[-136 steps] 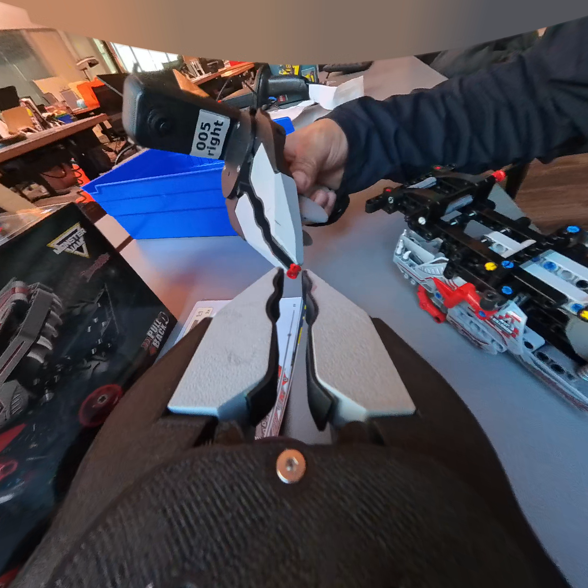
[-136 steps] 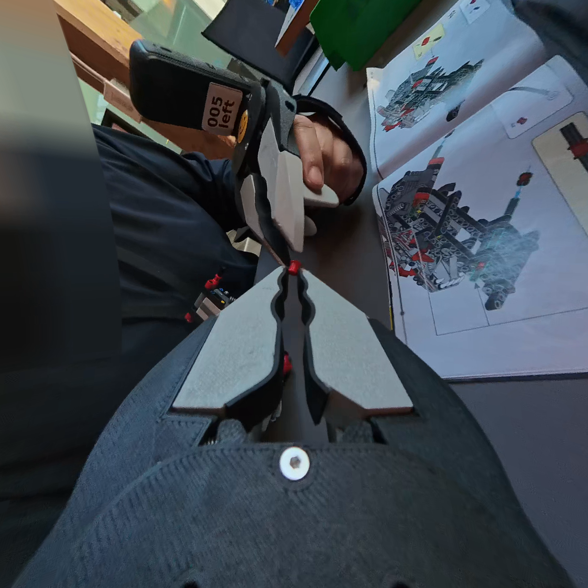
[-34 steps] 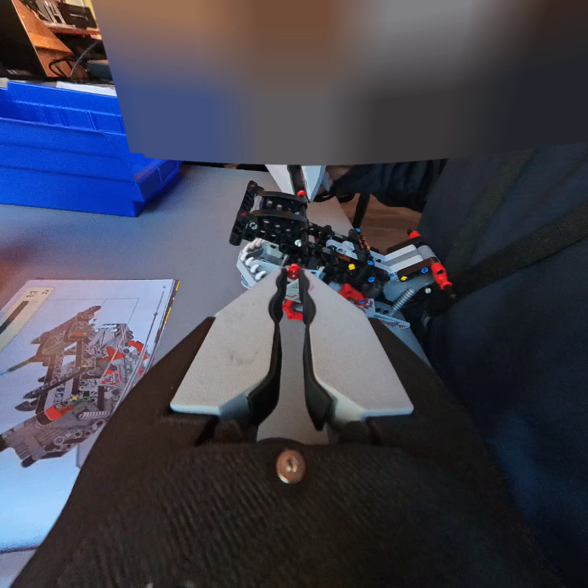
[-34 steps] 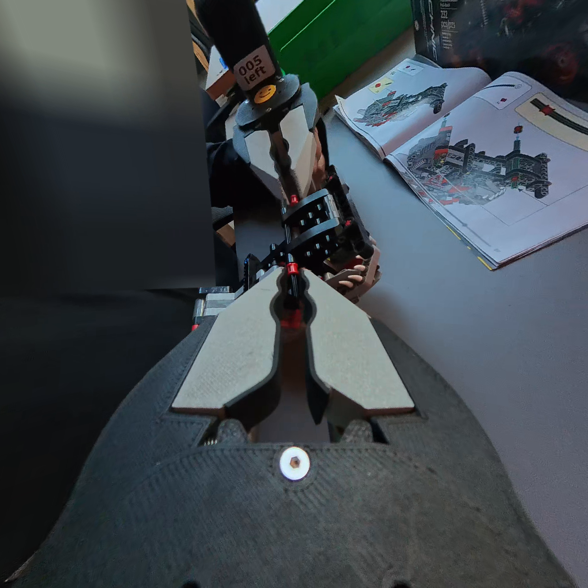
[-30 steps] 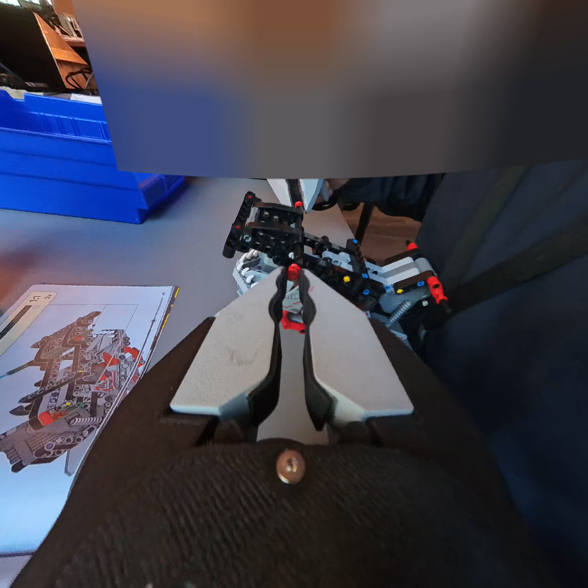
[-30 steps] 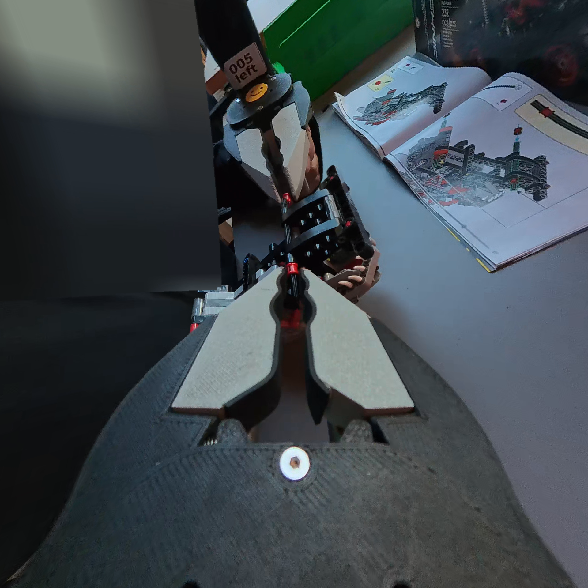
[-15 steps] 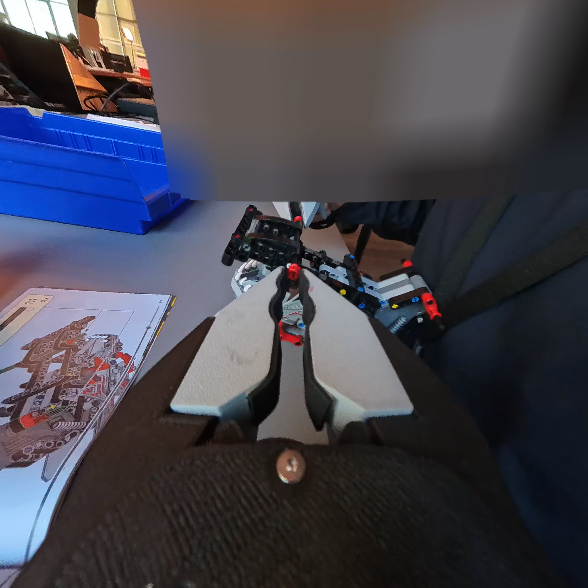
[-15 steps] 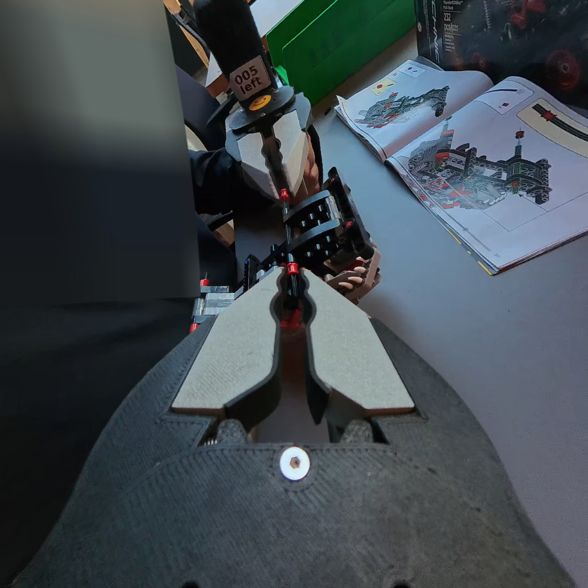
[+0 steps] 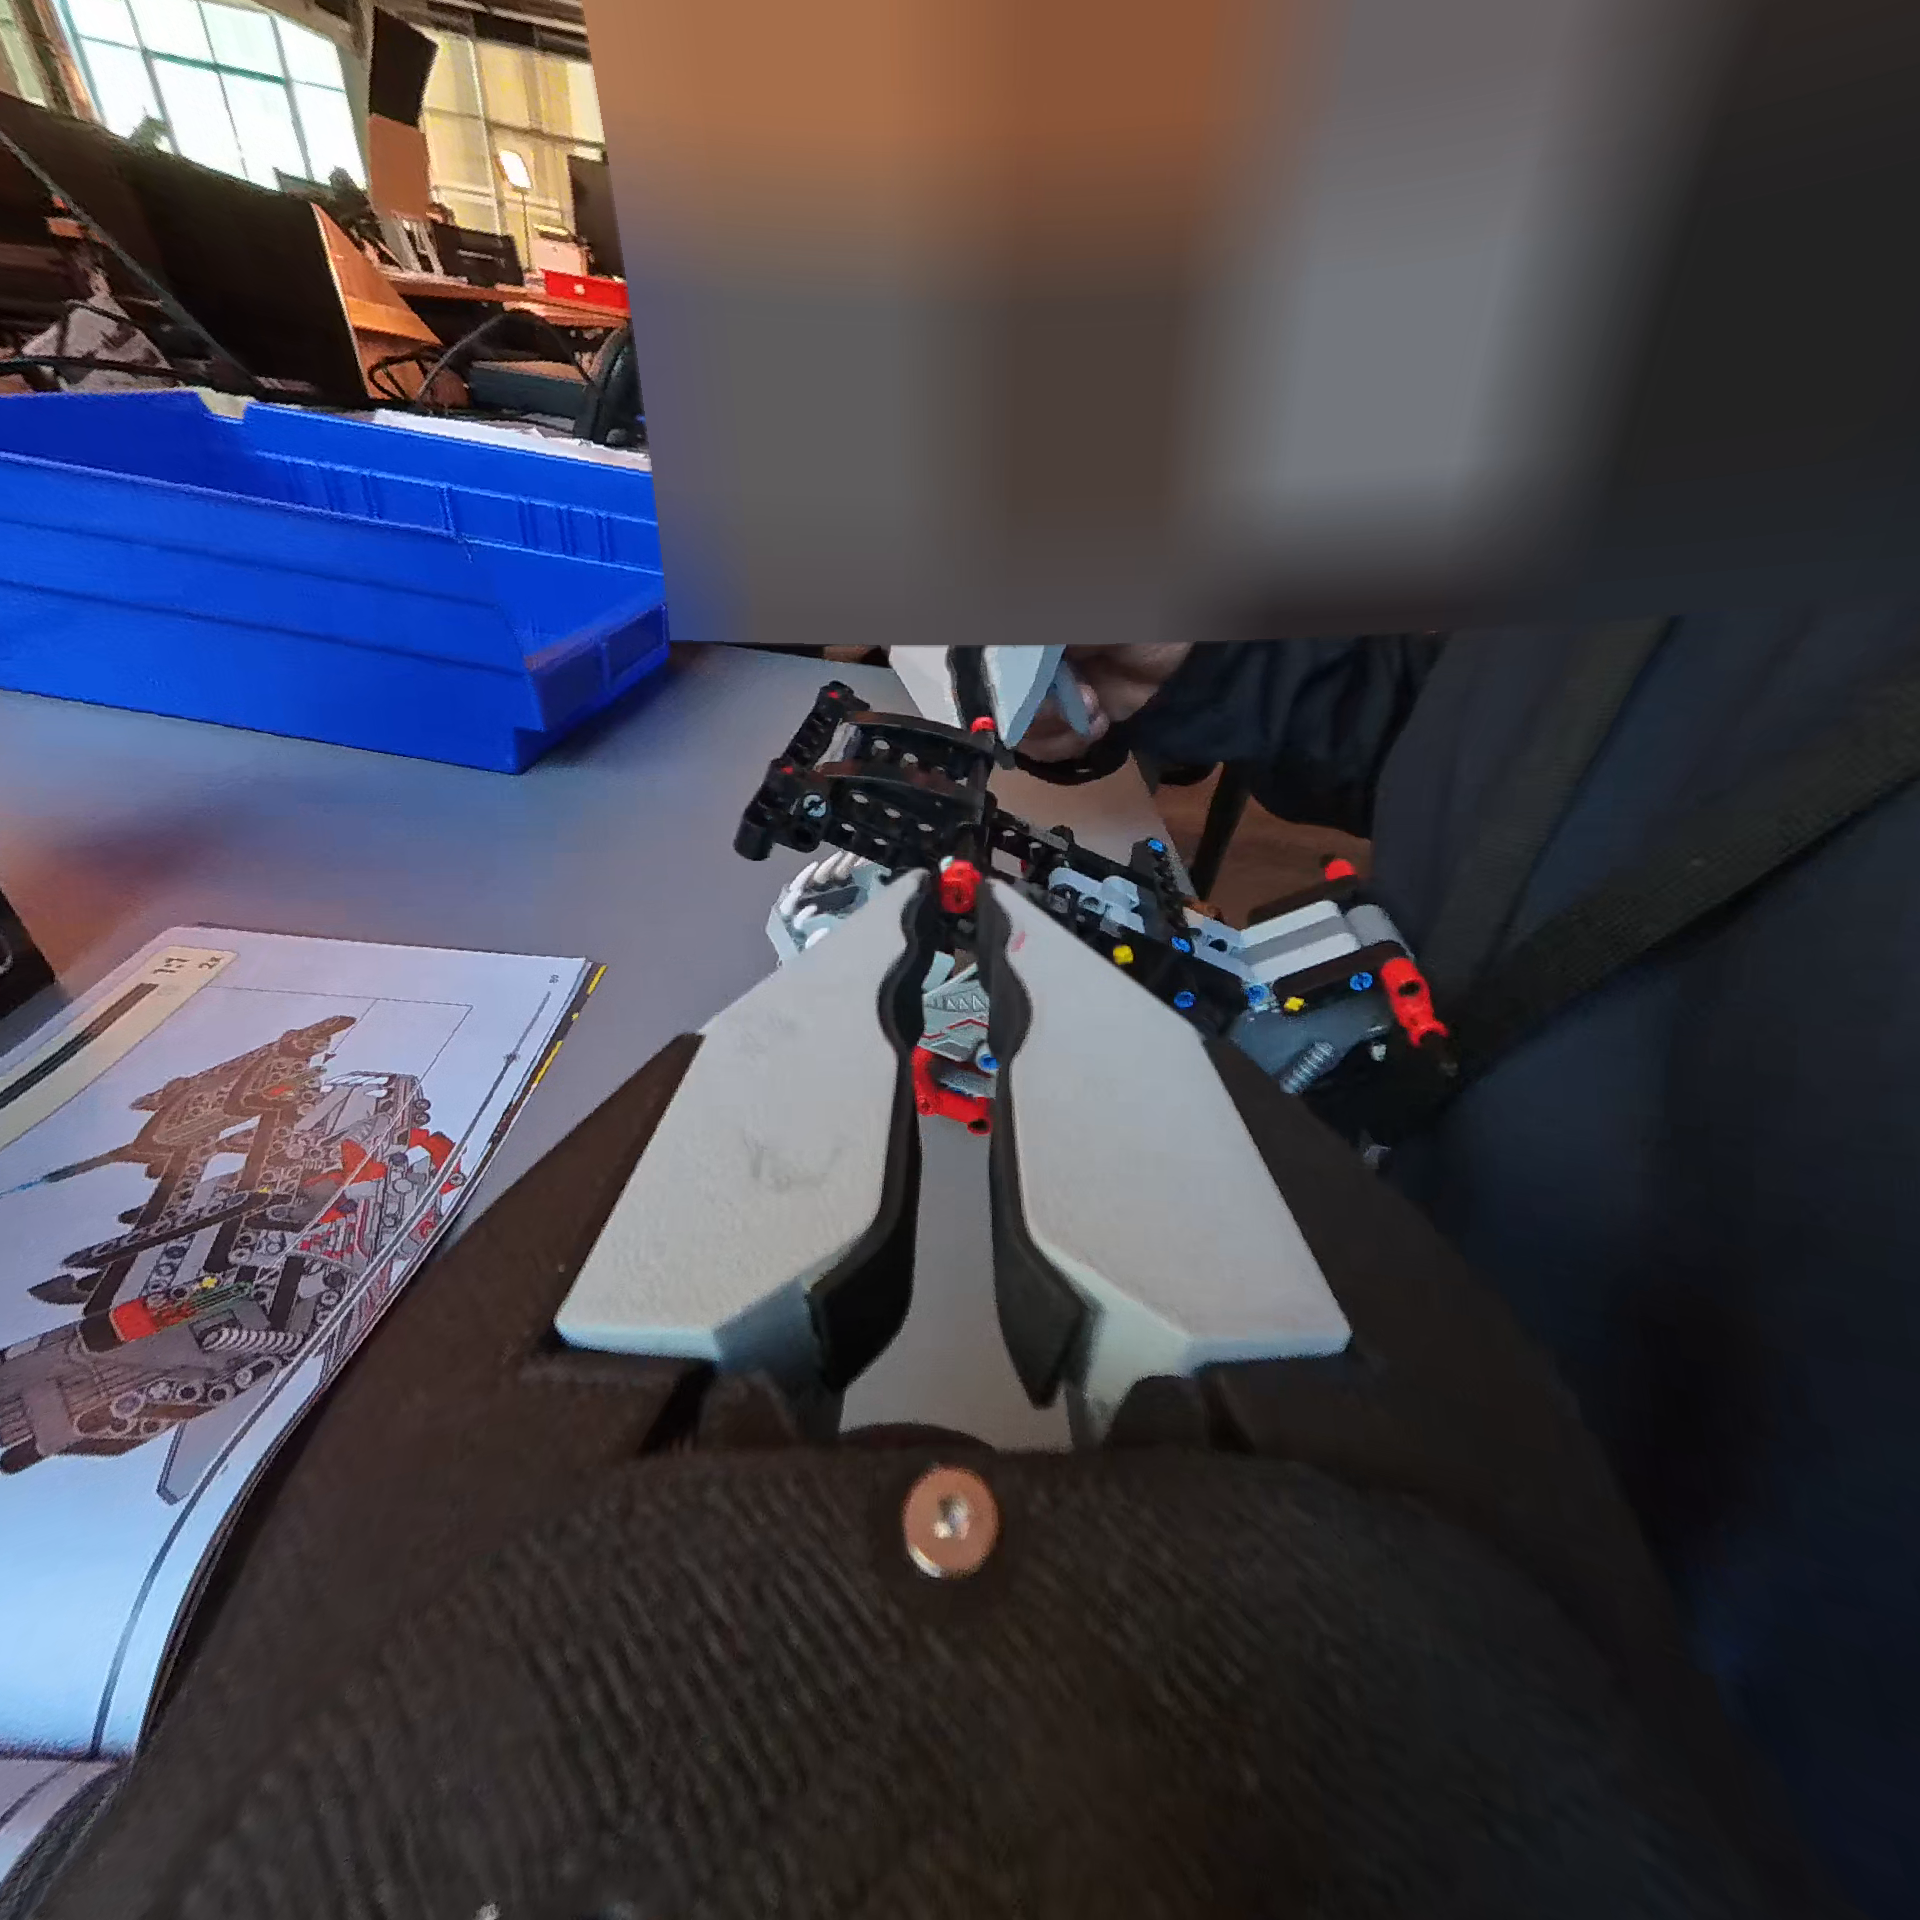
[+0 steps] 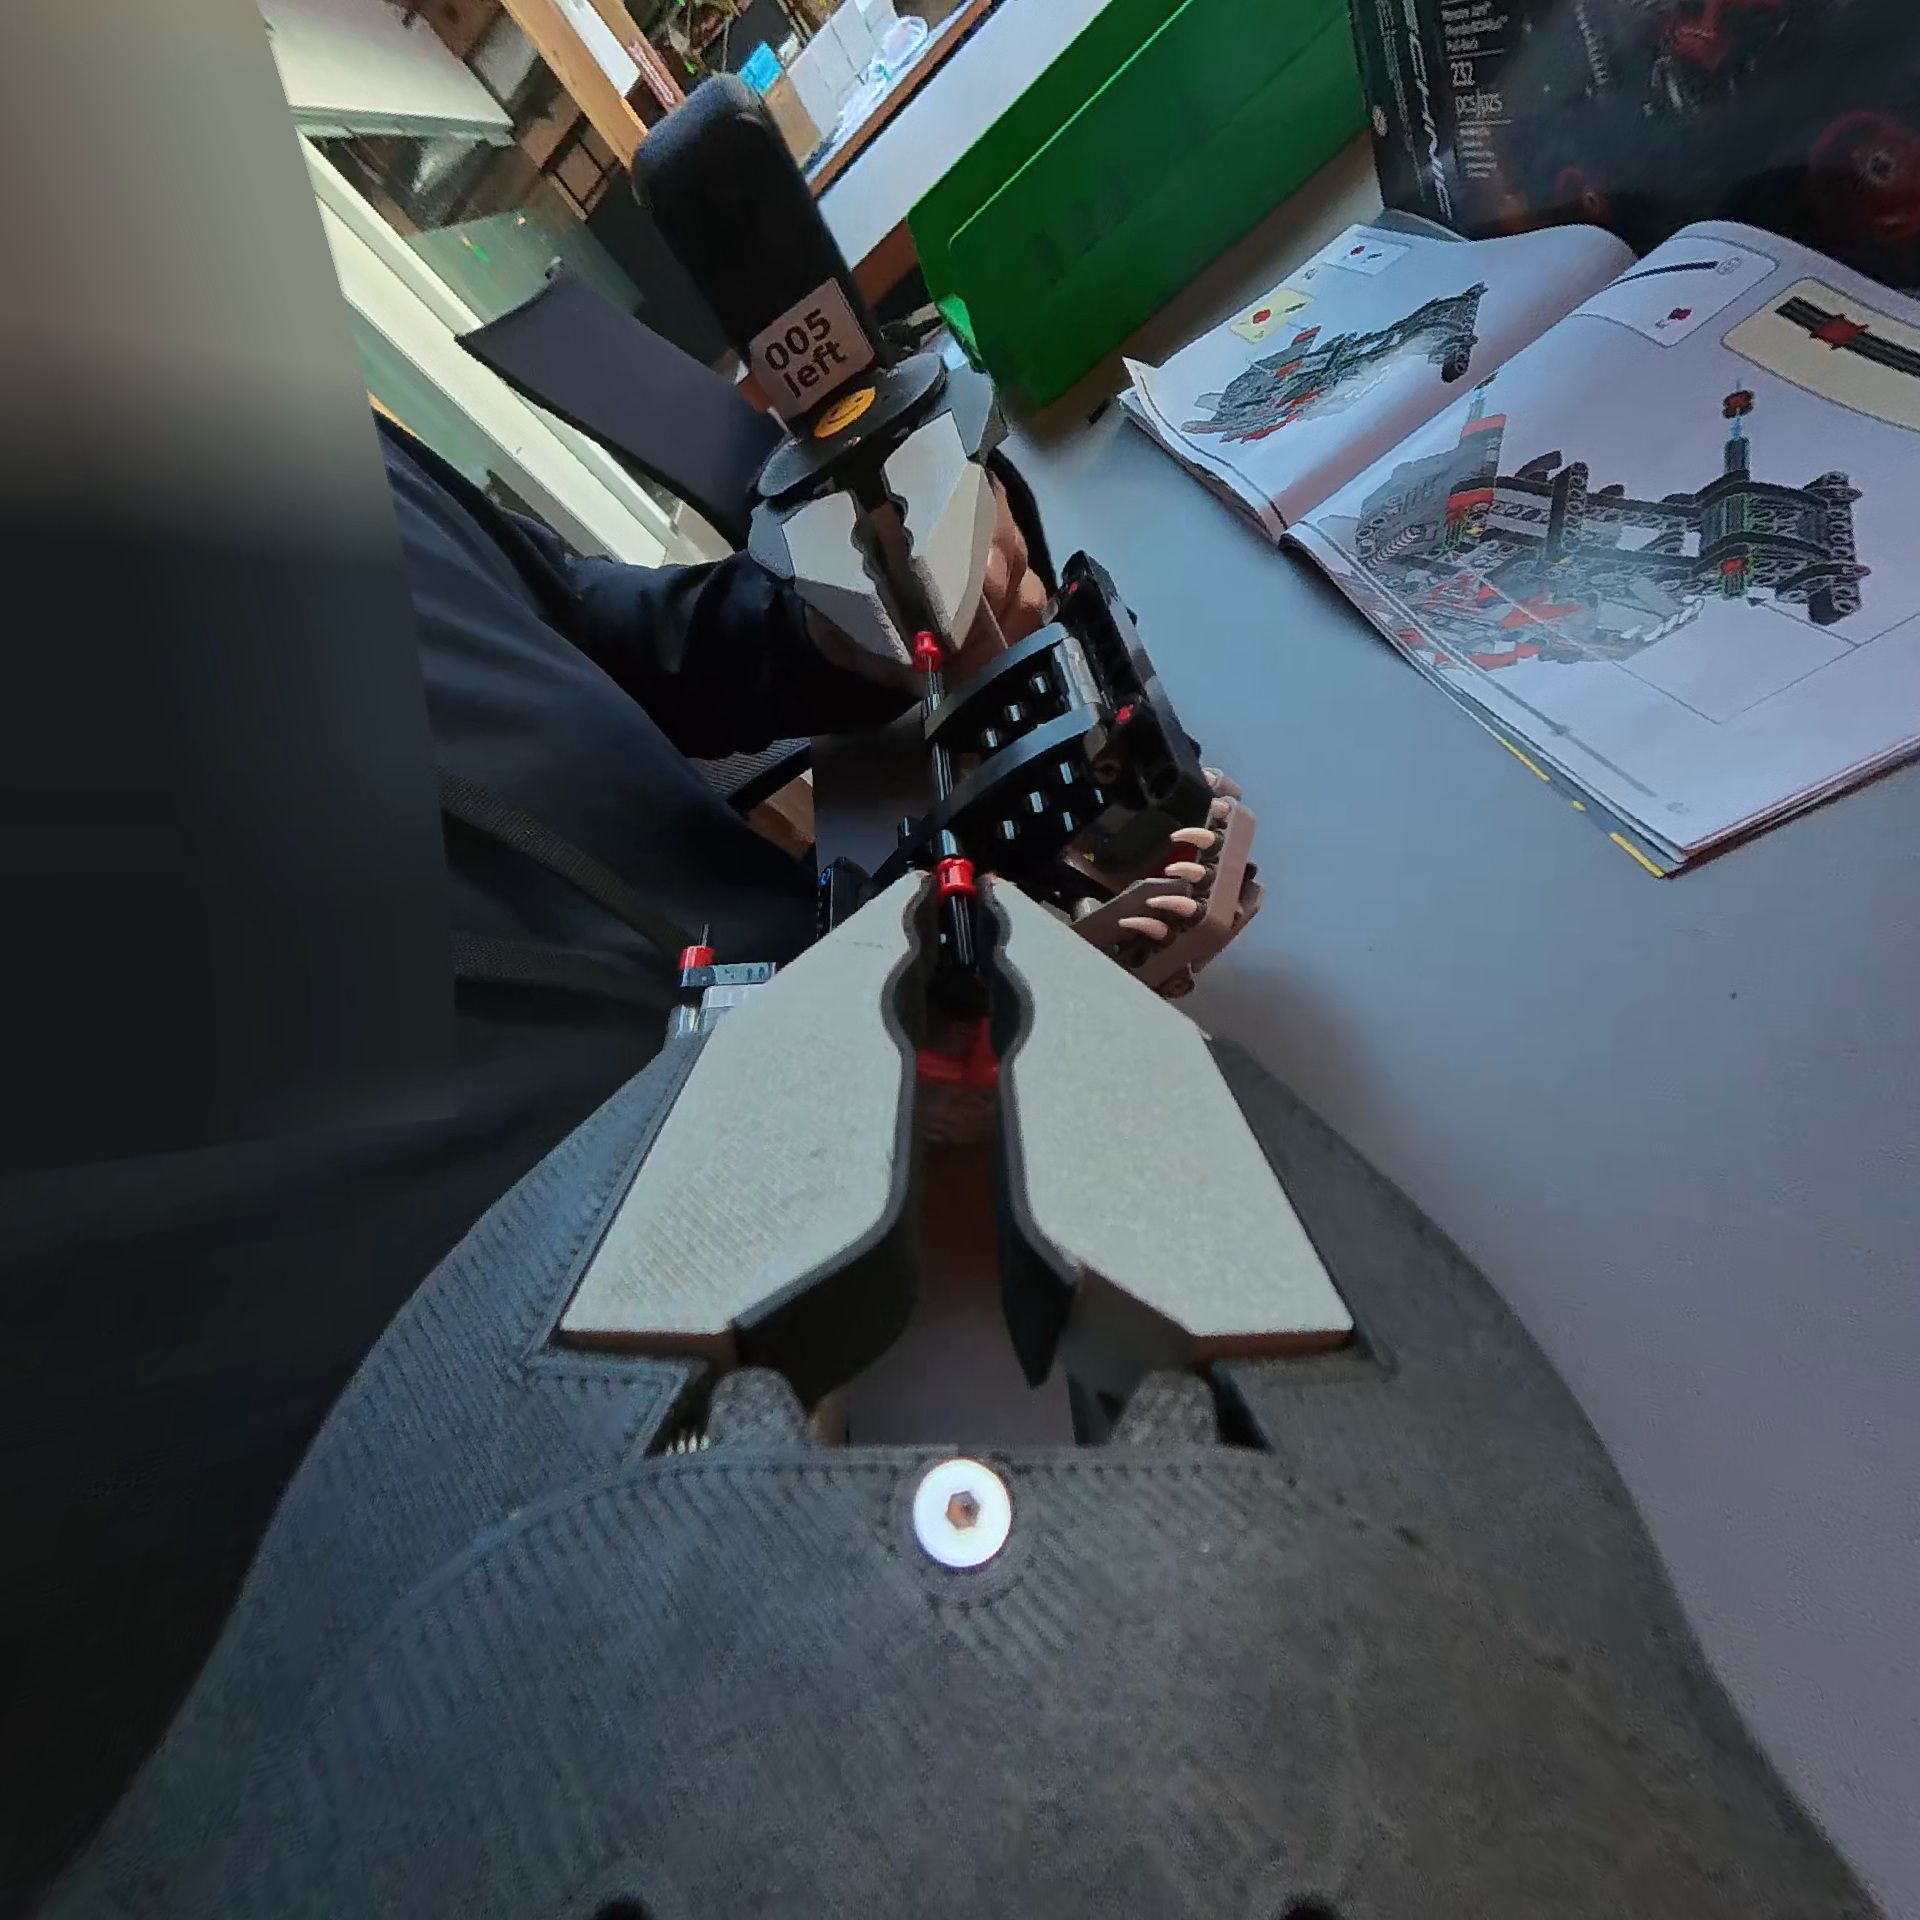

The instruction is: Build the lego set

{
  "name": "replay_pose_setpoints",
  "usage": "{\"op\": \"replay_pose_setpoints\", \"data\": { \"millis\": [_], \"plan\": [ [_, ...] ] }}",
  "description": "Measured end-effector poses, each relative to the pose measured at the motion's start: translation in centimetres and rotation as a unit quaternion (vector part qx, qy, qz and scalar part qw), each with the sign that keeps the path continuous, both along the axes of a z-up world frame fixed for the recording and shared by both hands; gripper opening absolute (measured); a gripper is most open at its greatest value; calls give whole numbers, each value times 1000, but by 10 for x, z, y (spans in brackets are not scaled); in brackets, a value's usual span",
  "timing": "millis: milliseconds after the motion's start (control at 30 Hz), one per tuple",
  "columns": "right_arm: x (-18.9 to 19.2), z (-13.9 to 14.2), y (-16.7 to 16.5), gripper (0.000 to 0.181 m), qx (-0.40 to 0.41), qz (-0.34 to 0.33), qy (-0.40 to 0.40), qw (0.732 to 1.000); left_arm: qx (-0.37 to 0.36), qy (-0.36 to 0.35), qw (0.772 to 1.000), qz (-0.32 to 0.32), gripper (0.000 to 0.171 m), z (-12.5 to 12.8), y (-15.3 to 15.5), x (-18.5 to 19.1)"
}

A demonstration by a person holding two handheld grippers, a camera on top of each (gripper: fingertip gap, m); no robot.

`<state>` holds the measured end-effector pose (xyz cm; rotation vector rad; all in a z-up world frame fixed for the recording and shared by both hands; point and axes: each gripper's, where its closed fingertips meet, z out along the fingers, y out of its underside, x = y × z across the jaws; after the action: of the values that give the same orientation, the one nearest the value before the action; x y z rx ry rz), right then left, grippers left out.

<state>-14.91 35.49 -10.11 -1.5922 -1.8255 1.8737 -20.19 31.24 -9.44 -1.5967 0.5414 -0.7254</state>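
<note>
A black axle with a red bush at each end runs through the black beam frame at the front of the lego truck model. My left gripper is shut on one end of the axle at the red bush. My right gripper is shut on the other end, just behind its red bush. Each gripper shows across the frame in the other's view: the right gripper, the left gripper. The model's rear reaches toward the table edge by the person's dark sleeve.
An open instruction booklet lies on the grey table; it also shows in the left wrist view. A blue bin stands behind the booklet. A green bin and the dark set box stand at the far side. Across from one pair of fingers to the other is roughly 8 cm.
Earlier both grippers held the axle in the air away from the model. Now it sits through the model's black frame. In the last second both views have only shifted slightly.
</note>
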Motion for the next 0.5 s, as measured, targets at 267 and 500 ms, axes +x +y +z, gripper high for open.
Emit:
{"op": "replay_pose_setpoints", "data": {
  "millis": [267,500],
  "plan": [
    [0,0,0,3,-7,13,2,1000,-9,-6,1000,7,4,-1,4,4],
    [0,-1,0,3,-23,12,6,1000,-14,-12,1000,10,3,-1,5,5]
  ]
}}
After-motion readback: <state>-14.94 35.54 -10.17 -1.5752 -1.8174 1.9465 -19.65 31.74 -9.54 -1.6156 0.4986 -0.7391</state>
